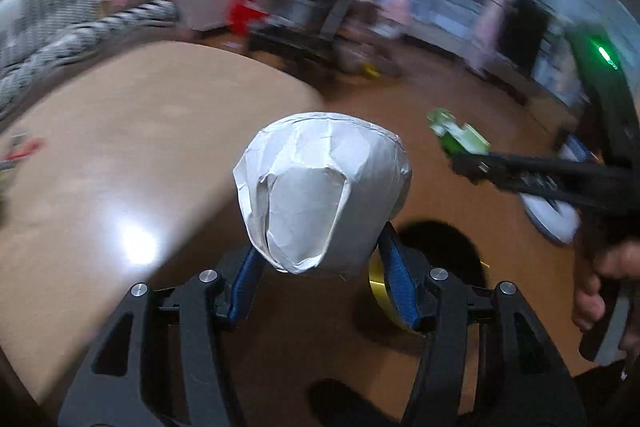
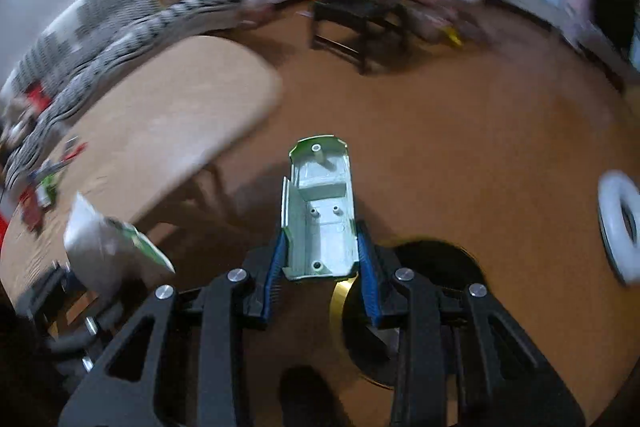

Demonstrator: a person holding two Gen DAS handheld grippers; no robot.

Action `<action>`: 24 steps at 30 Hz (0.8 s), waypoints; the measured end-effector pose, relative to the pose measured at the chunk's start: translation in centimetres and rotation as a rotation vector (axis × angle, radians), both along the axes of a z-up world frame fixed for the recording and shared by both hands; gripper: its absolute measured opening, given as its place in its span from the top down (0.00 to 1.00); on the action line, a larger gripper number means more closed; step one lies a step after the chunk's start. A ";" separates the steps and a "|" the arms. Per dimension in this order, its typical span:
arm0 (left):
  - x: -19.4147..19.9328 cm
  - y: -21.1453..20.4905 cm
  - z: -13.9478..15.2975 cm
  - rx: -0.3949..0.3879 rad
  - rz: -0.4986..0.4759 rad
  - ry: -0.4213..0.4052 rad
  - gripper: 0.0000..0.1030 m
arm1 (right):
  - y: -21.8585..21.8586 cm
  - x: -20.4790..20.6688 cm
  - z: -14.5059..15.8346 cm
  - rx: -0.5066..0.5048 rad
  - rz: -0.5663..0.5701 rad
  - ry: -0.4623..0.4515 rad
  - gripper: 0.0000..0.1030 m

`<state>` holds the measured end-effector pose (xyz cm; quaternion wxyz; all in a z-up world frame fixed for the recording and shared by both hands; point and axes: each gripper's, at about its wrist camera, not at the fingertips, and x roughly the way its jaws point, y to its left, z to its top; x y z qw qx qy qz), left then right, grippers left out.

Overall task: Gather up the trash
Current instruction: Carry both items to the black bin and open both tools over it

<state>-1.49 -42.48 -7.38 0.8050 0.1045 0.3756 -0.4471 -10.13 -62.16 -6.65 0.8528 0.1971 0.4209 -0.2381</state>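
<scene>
my left gripper (image 1: 320,259) has its jaws about half open, clamped on a crushed white paper cup (image 1: 320,191) that sticks out ahead of the blue pads (image 1: 396,275). my right gripper (image 2: 320,267) has its jaws narrow, pinched on a pale green plastic shell (image 2: 320,211) lying lengthways between the pads. below both sets of jaws sits a dark round bin (image 2: 432,303) with a gold rim, on the brown floor (image 2: 460,147). the desk (image 1: 140,155) lies off to the left of the jaws. a white ring (image 2: 620,223) lies on the floor to the right. the background is blurred.
</scene>
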 end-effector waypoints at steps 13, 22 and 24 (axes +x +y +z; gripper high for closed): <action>-7.1 -12.4 -9.1 0.118 -0.238 0.181 0.46 | -8.9 -7.2 -6.3 0.182 -0.207 0.151 0.67; -6.2 -14.0 -9.7 0.125 -0.266 0.166 0.43 | -9.2 -6.8 -6.4 0.175 -0.204 0.158 0.67; -6.2 -14.5 -10.2 0.140 -0.271 0.165 0.31 | -9.3 -6.8 -6.4 0.167 -0.217 0.169 0.64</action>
